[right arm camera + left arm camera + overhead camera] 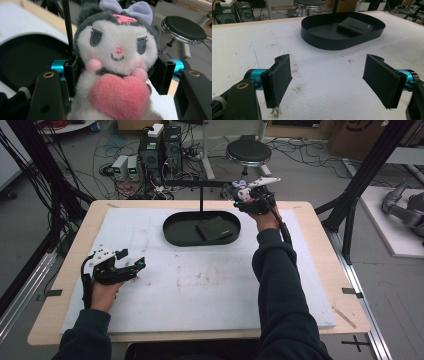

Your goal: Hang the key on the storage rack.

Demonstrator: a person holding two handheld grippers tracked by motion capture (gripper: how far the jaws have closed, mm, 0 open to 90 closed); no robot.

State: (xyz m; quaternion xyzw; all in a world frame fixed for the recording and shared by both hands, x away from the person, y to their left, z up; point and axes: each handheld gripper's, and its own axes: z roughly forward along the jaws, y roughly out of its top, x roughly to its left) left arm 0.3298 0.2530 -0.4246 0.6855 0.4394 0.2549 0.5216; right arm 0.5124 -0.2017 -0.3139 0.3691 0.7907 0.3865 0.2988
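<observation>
At seven o'clock on the bench (210, 285), nearest me, my left tongs (131, 265) rest wide open and empty on the white mat. Farther off, at one o'clock, my right tongs (243, 195) are clamped on the plush toy (117, 62), held in the air by the far rim of the black tray (172, 227), near its stand's bar. I judge this the carrying step; next I should hang or lower it carefully.

Grey-and-white plush toy (117, 62), purple bow, pink heart, upright
</observation>
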